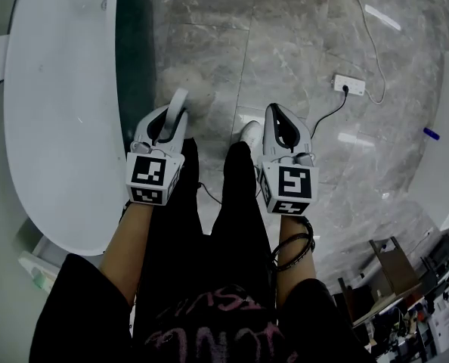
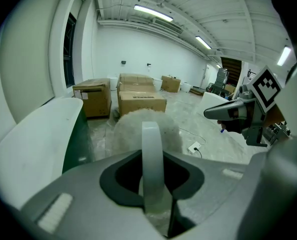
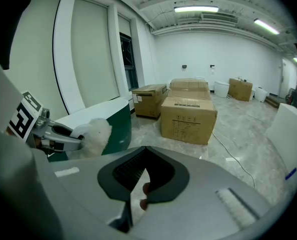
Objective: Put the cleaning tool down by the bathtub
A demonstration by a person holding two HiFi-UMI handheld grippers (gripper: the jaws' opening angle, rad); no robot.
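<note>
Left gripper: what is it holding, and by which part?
The left gripper clamps a fluffy white cleaning tool by its white handle.

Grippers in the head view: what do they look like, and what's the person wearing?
The left gripper and right gripper are pale grey, rounded shells, each with a cube of black-and-white square markers. The person wears a black top with pink lettering, black trousers, and dark bands on the right wrist.

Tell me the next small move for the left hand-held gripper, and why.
Probably lower the left hand-held gripper toward the floor beside the bathtub. Its jaws are shut on the white handle of the cleaning tool, whose fluffy head is held up in the air, and the bathtub is right alongside. The tool is not yet set down.
</note>
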